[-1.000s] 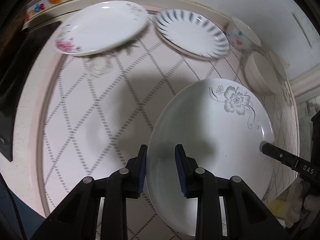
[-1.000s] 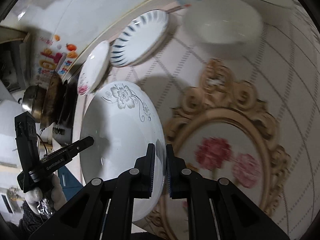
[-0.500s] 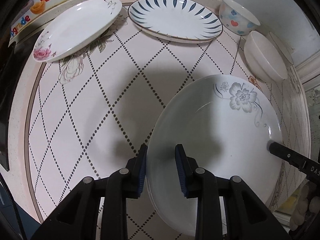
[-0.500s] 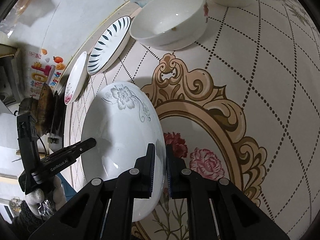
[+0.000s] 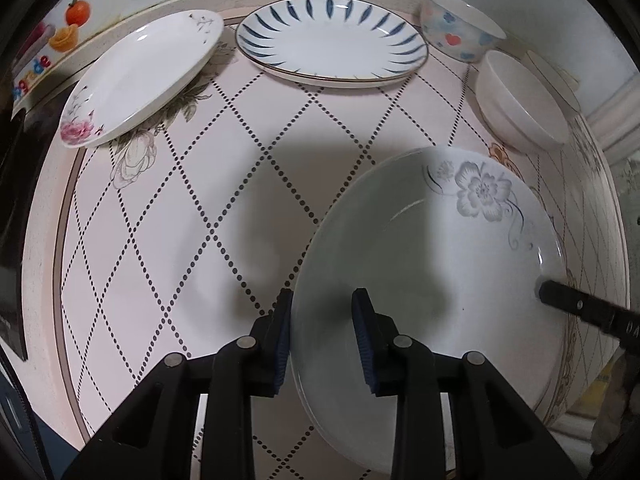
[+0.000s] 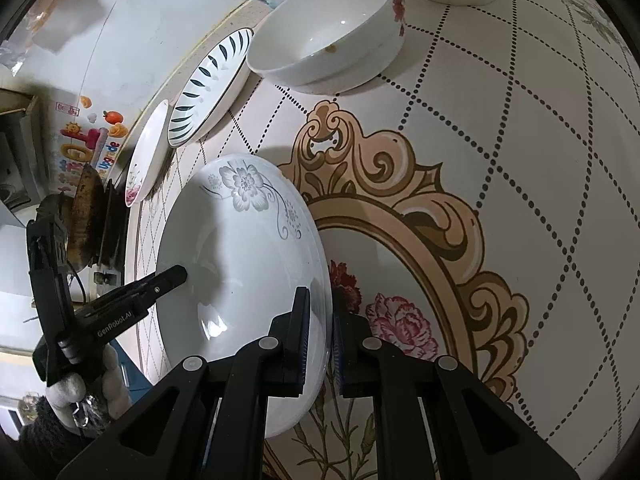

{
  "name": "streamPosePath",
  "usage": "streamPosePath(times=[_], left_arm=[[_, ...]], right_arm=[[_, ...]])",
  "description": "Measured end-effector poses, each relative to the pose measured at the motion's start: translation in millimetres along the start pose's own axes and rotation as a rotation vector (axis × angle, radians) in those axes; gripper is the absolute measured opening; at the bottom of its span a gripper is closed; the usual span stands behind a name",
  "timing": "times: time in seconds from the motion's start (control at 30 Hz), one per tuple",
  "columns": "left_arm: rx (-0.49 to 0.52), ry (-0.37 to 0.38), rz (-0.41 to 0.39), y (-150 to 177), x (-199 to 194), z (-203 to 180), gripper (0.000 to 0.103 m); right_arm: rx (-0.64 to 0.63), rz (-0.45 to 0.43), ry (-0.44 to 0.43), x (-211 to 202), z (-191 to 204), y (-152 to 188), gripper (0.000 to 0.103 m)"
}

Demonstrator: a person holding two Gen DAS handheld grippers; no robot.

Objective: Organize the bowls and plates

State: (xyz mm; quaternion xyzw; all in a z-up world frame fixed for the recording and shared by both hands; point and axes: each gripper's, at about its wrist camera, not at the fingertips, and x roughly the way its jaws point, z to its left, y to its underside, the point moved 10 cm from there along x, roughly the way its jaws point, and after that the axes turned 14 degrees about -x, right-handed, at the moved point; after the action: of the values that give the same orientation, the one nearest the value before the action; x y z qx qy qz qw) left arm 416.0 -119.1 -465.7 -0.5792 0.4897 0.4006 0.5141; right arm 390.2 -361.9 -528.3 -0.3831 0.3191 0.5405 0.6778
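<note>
A large white ceramic plate with a grey flower print is carried between both claws above a round counter covered in a pink, dotted-diamond patterned cloth. In the left wrist view the left claw straddles the plate's rim at about 8 o'clock of the plate, one blue-padded finger under the rim and the other over the plate's inner face with some gap showing there, so I cannot tell whether it truly pinches or just brackets the edge. The right claw is clamped tight on the opposite rim, its pads pressed to either side of the thin edge. In the left wrist view the plate appears as an oval whose long axis runs from 7 o'clock to 1 o'clock, with the grey flower at the 1 o'clock end, concave side towards the camera. Along the counter's far edge lie a white oval plate with a pink rose at 11 o'clock, a white plate with blue radial strokes at 12 o'clock, a small bowl with blue and red hearts, and a plain white bowl at 2 o'clock.
</note>
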Motion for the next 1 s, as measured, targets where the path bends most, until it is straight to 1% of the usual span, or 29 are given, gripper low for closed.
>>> streamPosePath(times=[0.07, 0.1, 0.17, 0.2, 0.27, 0.3, 0.33, 0.37, 0.4, 0.43, 0.5, 0.57, 0.6, 0.67, 0.77, 0.87, 0.9, 1.0], left_arm=[[-0.004, 0.006, 0.027, 2, -1, 2, 0.027], [-0.012, 0.018, 0.026, 2, -5, 4, 0.027], [-0.016, 0.026, 0.001, -3, -21, 11, 0.027], [-0.021, 0.039, -0.016, -8, -32, 16, 0.027], [-0.047, 0.067, -0.065, -23, -58, 29, 0.027], [-0.060, 0.075, -0.084, -30, -68, 35, 0.027], [-0.083, 0.087, -0.107, -41, -79, 45, 0.030], [-0.112, 0.097, -0.124, -53, -88, 55, 0.034], [-0.131, 0.104, -0.131, -63, -92, 62, 0.044], [-0.146, 0.115, -0.136, -74, -95, 69, 0.052], [-0.181, 0.132, -0.165, -98, -98, 92, 0.053], [-0.218, 0.107, -0.192, -122, -93, 122, 0.053], [-0.238, 0.101, -0.194, -125, -89, 133, 0.053], [-0.289, 0.092, -0.199, -139, -79, 156, 0.053], [-0.355, 0.078, -0.189, -157, -60, 185, 0.052], [-0.400, 0.070, -0.172, -170, -42, 206, 0.052], [-0.410, 0.050, -0.168, -175, -36, 211, 0.052], [-0.413, 0.020, -0.153, -179, -24, 220, 0.052]], right_arm=[[0.043, 0.008, -0.019, -1, -3, 2, 0.012], [0.070, 0.014, -0.029, -3, -4, 3, 0.012], [0.108, 0.013, -0.025, -12, -7, 2, 0.012], [0.132, 0.009, -0.010, -21, -7, 1, 0.012], [0.159, -0.015, -0.012, -40, -2, -4, 0.013], [0.161, -0.030, -0.007, -51, 5, -10, 0.018], [0.154, -0.036, 0.001, -58, 10, -14, 0.025], [0.138, -0.044, 0.008, -65, 21, -23, 0.028], [0.120, -0.057, 0.003, -70, 35, -34, 0.034], [0.102, -0.065, -0.006, -73, 48, -44, 0.037], [0.062, -0.074, -0.034, -69, 80, -70, 0.050], [0.001, -0.085, -0.097, -54, 123, -103, 0.051], [-0.026, -0.076, -0.118, -42, 143, -120, 0.051], [-0.060, -0.065, -0.139, -16, 173, -149, 0.051], [-0.130, -0.037, -0.115, 31, 207, -195, 0.051], [-0.168, 0.010, -0.098, 74, 224, -234, 0.051], [-0.187, 0.025, -0.081, 88, 227, -248, 0.051], [-0.235, 0.060, -0.026, 119, 224, -274, 0.051]])
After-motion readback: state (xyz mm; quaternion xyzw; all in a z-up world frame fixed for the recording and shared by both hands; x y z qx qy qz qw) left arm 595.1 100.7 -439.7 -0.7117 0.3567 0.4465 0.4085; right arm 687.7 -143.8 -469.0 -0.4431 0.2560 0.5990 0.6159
